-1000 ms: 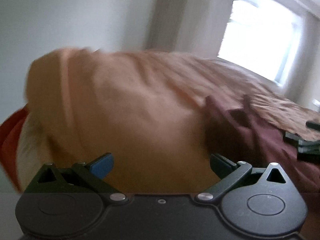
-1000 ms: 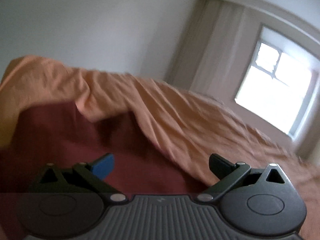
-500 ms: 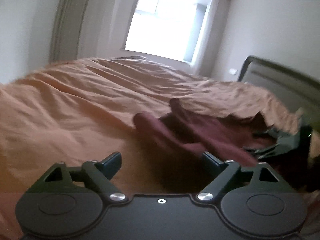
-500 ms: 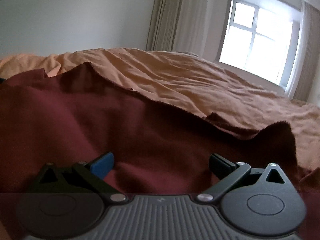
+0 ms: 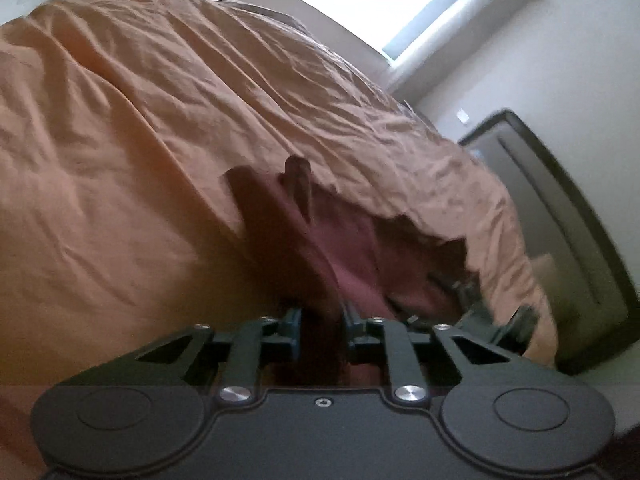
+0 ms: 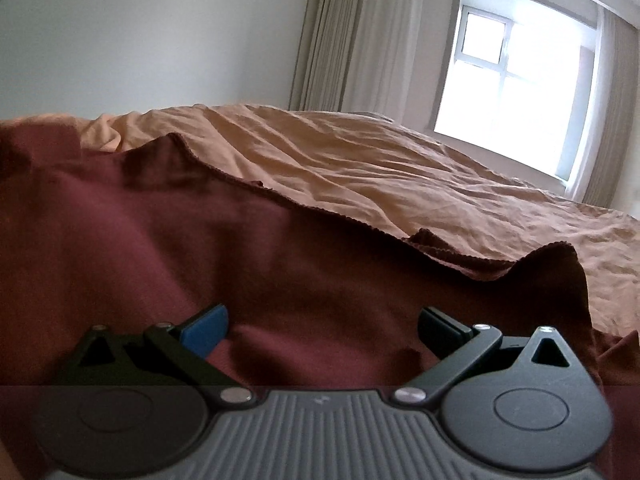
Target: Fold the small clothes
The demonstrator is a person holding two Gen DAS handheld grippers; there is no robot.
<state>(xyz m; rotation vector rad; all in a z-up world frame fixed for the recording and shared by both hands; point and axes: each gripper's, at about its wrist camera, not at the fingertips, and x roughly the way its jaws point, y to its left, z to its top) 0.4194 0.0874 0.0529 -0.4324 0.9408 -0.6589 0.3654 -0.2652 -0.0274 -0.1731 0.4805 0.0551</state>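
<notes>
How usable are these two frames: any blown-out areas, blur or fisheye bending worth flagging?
Left wrist view: window blown out, headboard smeared at the right edge, bedspread bulging from fisheye, the garment dark where the left gripper pinches it. Right wrist view: sharper, window overexposed, garment evenly lit.

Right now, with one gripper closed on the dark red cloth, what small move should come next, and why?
Probably close the right gripper on the maroon garment. Its jaws stand open over the fabric, while the left gripper already pinches a fold of the garment on the orange bedspread. Two grips allow a lift.
</notes>
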